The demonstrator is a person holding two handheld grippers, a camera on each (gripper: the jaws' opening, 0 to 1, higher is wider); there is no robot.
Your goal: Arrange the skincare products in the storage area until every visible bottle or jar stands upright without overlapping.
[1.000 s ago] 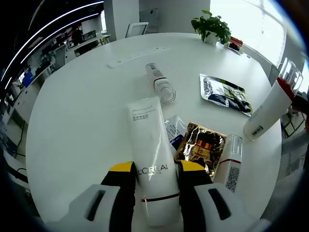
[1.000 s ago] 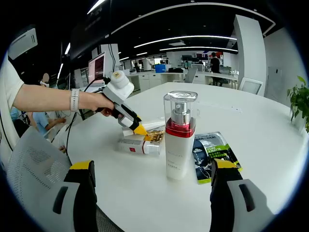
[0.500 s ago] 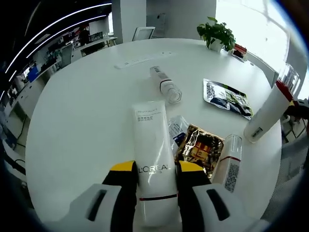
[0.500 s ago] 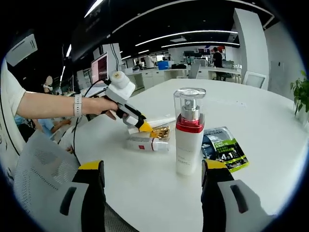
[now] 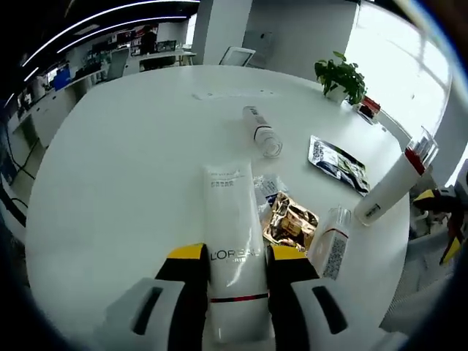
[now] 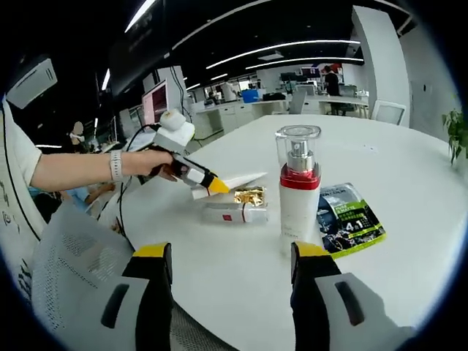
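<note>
- Open-plan office, ceiling strip lights; round white table (image 5: 124, 168) carries the products. Far desks and figures too small to read.
- Left gripper (image 5: 232, 274): jaws clamped on the white L'Oréal tube (image 5: 232, 248). Tube's near end sits between the jaws, cap end partly cut off low in the left gripper view; long axis runs straight away from the camera, crimped end far. Whether it is lifted off the table, cannot tell.
- Right of the tube: gold foil sachet (image 5: 290, 221), touching a small clear-capped bottle (image 5: 333, 245) lying flat. A second sachet peeks from under the foil, label unreadable.
- Farther off, another small bottle (image 5: 262, 132) lies on its side, cap toward the camera.
- Dark printed pack (image 5: 336, 164) flat, far right.
- Red-collared pump bottle (image 6: 300, 191) stands upright just beyond the right gripper (image 6: 231, 267), whose jaws are spread wide, holding nothing.
- In the right gripper view, a person's hand (image 6: 157, 162) with wristwatch grips the left tool, forearm level, reaching in from the left.
</note>
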